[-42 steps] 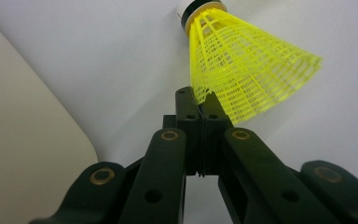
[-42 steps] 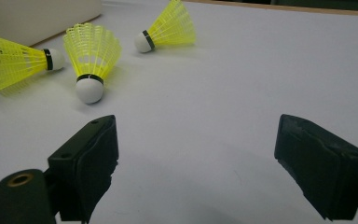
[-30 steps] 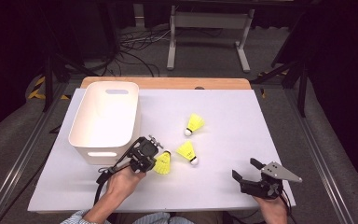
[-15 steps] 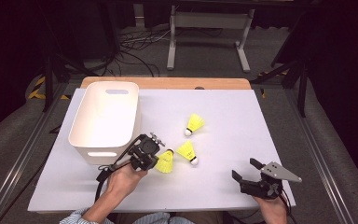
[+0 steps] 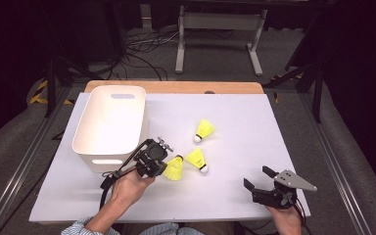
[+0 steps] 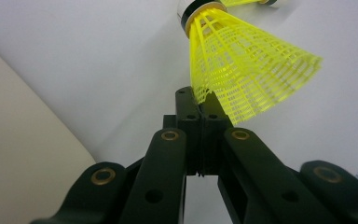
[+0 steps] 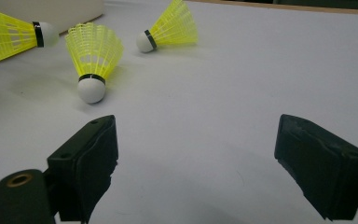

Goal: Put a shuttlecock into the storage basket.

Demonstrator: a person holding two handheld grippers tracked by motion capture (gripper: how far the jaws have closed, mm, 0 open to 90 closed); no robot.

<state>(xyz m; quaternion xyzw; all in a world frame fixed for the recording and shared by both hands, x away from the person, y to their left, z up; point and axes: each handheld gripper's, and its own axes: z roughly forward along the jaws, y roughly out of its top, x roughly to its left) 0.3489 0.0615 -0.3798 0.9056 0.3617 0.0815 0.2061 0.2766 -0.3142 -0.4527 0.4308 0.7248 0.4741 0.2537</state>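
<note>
Left gripper view — fingers point(image 6: 200, 100) pinching yellow shuttlecock point(image 6: 251, 70) skirt

High view: fixed above, facing fwd and down over whole tabletop point(image 5: 235, 117). Left claw view: right up against one yellow shuttlecock point(image 6: 242, 70), looking along its jaws. Right claw view: low over tabletop, facing three shuttlecocks; that same shuttlecock shared w/ high view.

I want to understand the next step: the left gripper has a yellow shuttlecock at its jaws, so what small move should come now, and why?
Probably lift it and carry it left over the white bin. The left gripper is shut on the skirt edge of the shuttlecock, and the bin stands open just beside it; two more lie on the table.
</note>
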